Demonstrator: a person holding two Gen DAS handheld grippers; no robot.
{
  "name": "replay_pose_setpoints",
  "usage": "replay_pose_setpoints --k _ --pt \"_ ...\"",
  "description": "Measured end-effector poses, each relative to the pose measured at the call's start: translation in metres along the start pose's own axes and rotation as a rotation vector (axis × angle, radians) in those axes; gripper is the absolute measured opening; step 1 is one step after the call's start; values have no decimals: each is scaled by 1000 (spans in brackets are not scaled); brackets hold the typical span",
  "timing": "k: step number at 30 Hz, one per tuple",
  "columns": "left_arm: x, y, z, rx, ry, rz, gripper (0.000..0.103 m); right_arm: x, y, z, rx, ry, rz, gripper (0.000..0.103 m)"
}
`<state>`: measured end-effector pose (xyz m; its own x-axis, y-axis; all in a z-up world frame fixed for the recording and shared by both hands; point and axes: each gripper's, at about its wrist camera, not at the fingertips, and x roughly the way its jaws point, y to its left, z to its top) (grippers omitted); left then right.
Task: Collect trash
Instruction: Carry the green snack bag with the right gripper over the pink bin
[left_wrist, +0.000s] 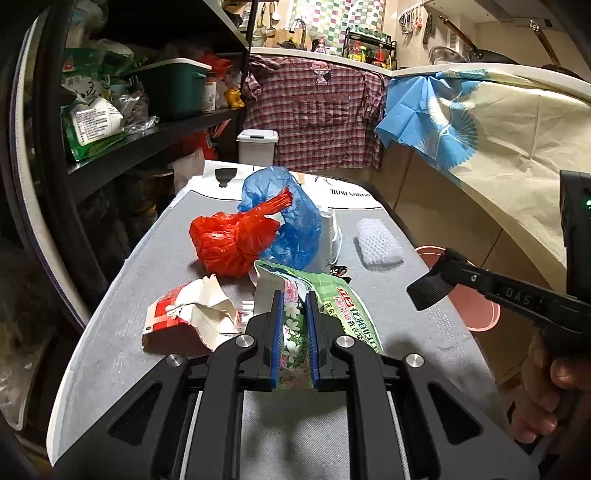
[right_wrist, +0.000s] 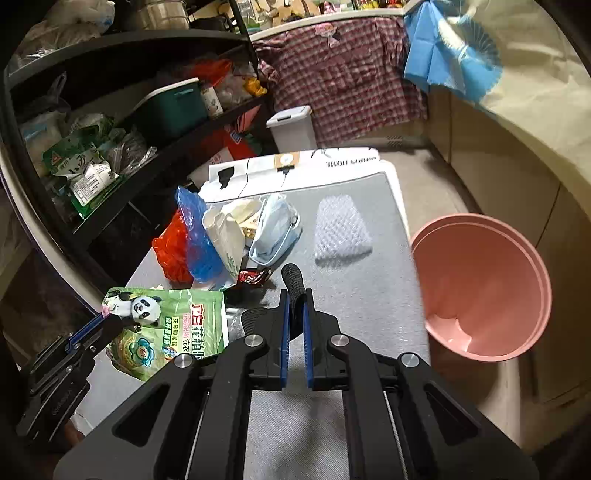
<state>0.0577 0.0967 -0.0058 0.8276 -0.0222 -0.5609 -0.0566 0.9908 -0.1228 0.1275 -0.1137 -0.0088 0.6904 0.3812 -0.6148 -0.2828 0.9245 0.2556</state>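
Note:
My left gripper (left_wrist: 294, 295) is shut on a green detergent pouch (left_wrist: 332, 306) with a panda print, also in the right wrist view (right_wrist: 173, 328), over the grey table (left_wrist: 122, 295). My right gripper (right_wrist: 295, 295) is shut on a black ribbed piece (right_wrist: 293, 284); it shows in the left wrist view (left_wrist: 430, 291). On the table lie a red plastic bag (left_wrist: 229, 240), a blue plastic bag (left_wrist: 291, 218), a torn red-and-white carton (left_wrist: 184, 314), a face mask (right_wrist: 273, 232), a paper bag (right_wrist: 225, 236) and bubble wrap (right_wrist: 341, 232).
A pink bin (right_wrist: 484, 284) stands on the floor right of the table. A black shelf unit (left_wrist: 147, 140) full of packets runs along the left. A white lidded bin (left_wrist: 256, 146) stands behind the table. A counter draped with cloth (left_wrist: 498, 122) lies to the right.

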Motion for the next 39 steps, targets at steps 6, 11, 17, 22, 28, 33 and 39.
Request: replay_pose_setpoints --k 6,11,17,22,28,33,39 --pt "-11 -12 1 27 -19 -2 12 -27 -5 1 -20 -39 -34 7" --pt "-19 -24 4 45 -32 -9 12 -49 -17 3 -18 -64 -58 7" --pt "-24 -39 11 56 -37 -17 12 -74 -41 10 -7 -100 -111 7" --pt "-23 -53 18 64 -41 -28 12 -89 -73 20 39 -139 -172 7" --pt "-11 -71 29 82 -36 -47 12 -96 -109 29 90 -165 -235 7" --pt "4 -90 38 108 -33 -69 12 -95 -130 39 105 -182 -280 7" --pt "28 -116 49 130 -26 -102 12 -86 -155 52 127 -187 -320 7"
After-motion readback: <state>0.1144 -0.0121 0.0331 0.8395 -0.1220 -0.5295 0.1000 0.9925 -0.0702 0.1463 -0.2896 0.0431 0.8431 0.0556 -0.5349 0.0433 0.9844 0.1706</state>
